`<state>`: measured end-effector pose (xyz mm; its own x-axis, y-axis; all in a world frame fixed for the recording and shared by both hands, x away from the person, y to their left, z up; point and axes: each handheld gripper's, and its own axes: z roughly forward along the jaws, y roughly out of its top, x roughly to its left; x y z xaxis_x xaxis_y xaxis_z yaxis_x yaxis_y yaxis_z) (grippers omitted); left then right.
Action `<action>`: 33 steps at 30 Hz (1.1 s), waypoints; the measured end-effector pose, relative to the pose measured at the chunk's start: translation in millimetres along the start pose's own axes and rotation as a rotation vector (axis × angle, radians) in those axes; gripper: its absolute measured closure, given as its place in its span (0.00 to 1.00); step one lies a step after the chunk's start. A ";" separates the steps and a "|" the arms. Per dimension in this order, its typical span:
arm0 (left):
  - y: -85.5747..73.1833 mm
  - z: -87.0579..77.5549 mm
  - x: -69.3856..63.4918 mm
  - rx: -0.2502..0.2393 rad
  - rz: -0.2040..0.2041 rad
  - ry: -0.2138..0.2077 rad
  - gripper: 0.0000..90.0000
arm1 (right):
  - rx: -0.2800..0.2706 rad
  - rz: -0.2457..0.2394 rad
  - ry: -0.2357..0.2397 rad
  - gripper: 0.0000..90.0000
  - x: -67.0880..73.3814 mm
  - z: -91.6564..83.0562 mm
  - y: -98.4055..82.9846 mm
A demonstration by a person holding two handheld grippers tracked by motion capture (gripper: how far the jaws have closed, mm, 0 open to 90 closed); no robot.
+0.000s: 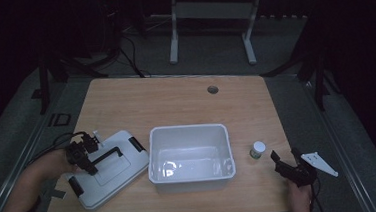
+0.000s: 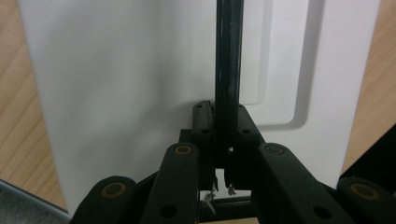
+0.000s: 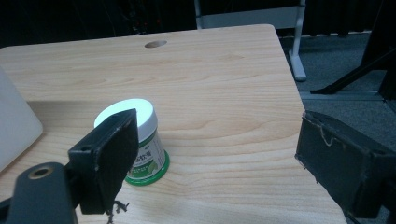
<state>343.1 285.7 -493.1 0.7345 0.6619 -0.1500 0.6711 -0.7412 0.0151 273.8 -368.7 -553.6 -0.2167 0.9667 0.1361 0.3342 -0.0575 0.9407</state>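
On the pale wooden counter (image 1: 175, 102) a flat white plastic lid (image 1: 111, 167) with black clips at its ends lies at the left, just beside the open white plastic bin (image 1: 189, 156) that stands in the middle; the left hand-held gripper (image 1: 86, 155) sits over the lid, and the left gripper view shows its jaws closed tight on the lid's thin black bar handle (image 2: 229, 70), which runs straight up from between the pads across the lid's white top (image 2: 116, 93); the lid rests on the counter, its near corner reaching almost to the front edge; at the right, the right hand-held gripper (image 1: 285, 167) rests low near the counter's front right corner with its jaws spread wide and nothing between the pads; a small white-capped jar with a green label (image 1: 257, 149) stands upright on the counter between the bin and that gripper, clear of both; in the right gripper view the jar (image 3: 140, 140) sits partly behind the left-hand jaw, well away from the other jaw; a round cable hole (image 1: 213, 89) lies in the counter near its far edge.
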 end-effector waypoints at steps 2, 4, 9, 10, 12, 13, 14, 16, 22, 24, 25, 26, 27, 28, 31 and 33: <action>-0.2 0.5 0.4 -0.003 -0.002 -0.005 0.92 | -0.001 0.000 0.000 0.14 -0.2 0.0 0.0; -1.8 0.4 1.1 -0.014 -0.004 -0.010 0.92 | -0.001 0.001 0.001 0.14 -0.4 0.0 0.0; -2.9 0.1 1.7 -0.022 -0.005 -0.024 0.90 | -0.001 0.000 0.002 0.14 -0.2 -0.1 0.0; -2.8 0.0 1.4 -0.021 -0.003 -0.031 0.88 | -0.001 0.000 0.002 0.14 -0.2 -0.1 0.0; -2.2 -0.3 0.3 -0.019 -0.009 -0.026 0.84 | -0.001 0.002 0.003 0.14 -0.4 -0.1 0.0; -2.0 -0.5 -0.1 -0.020 -0.007 -0.027 0.82 | 0.000 0.004 0.004 0.14 -0.5 -0.1 0.0; -1.9 -0.9 -0.2 -0.024 -0.008 -0.026 0.78 | 0.004 0.004 0.004 0.14 -0.9 0.0 0.1; -2.6 -2.7 0.6 -0.036 -0.016 -0.017 0.69 | 0.010 0.009 0.005 0.14 -1.4 0.1 0.2; -5.8 -5.7 2.0 -0.055 -0.021 0.007 0.61 | 0.049 0.006 0.015 0.14 -0.1 2.5 1.1; -7.6 -6.3 3.4 -0.059 -0.031 0.003 0.58 | 0.066 0.002 0.023 0.14 0.2 4.0 1.7; -8.7 -6.6 3.6 -0.066 -0.039 0.003 0.57 | 0.076 0.002 0.026 0.14 0.2 5.0 1.9; -9.6 -6.7 3.8 -0.069 -0.044 0.010 0.54 | 0.087 0.000 0.029 0.14 0.2 5.6 2.3; -10.6 -7.0 3.5 -0.073 -0.044 0.014 0.50 | 0.097 -0.004 0.037 0.14 -0.3 6.5 2.6; -10.6 -7.0 3.5 -0.073 -0.044 0.014 0.48 | 0.110 -0.004 0.041 0.14 -0.6 7.2 2.7; -12.9 -9.3 1.6 -0.089 -0.038 0.004 0.46 | 0.164 -0.020 0.033 0.14 -0.8 9.3 4.4; -14.1 -11.3 0.7 -0.095 -0.043 0.013 0.44 | 0.219 -0.023 0.046 0.14 -1.0 11.1 7.0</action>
<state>335.2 298.0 -482.2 0.7056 0.6948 -0.1394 0.7082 -0.6985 0.1028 286.5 -367.3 -550.6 -0.2663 0.9546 0.1338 0.5188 0.0250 0.8545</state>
